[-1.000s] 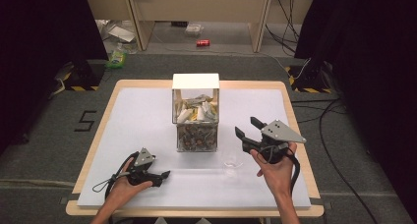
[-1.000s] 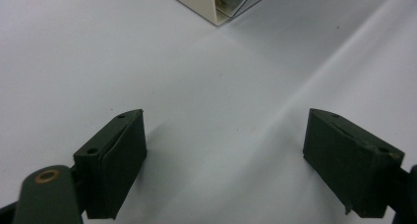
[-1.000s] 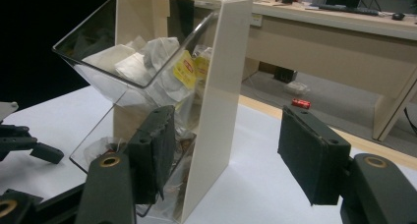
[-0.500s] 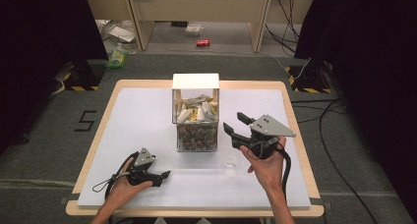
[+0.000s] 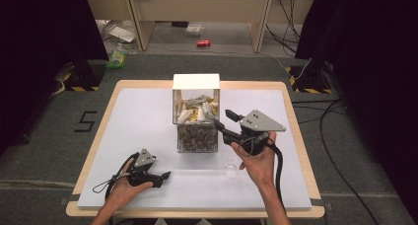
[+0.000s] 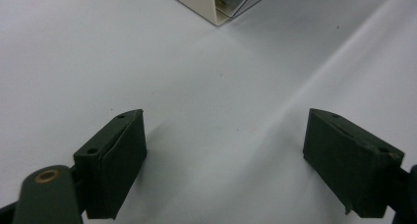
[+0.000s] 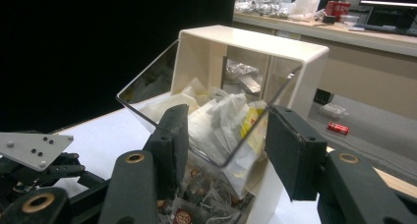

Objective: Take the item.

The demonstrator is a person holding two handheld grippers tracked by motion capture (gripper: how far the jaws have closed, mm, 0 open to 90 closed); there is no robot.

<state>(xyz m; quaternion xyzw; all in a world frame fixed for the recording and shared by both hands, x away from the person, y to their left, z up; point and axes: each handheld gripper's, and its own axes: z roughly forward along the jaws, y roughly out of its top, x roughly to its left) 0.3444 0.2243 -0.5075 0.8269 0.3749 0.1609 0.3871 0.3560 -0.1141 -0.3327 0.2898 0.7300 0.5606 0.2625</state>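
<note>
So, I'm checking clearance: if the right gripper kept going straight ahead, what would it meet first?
Probably the clear tilted front panel of the two-tier box; the right gripper points at the sachets behind it.

L tool (image 5: 166, 176) resting low, jaws wide, R tool (image 5: 223, 118) raised, jaws half-open, just been closing
</note>
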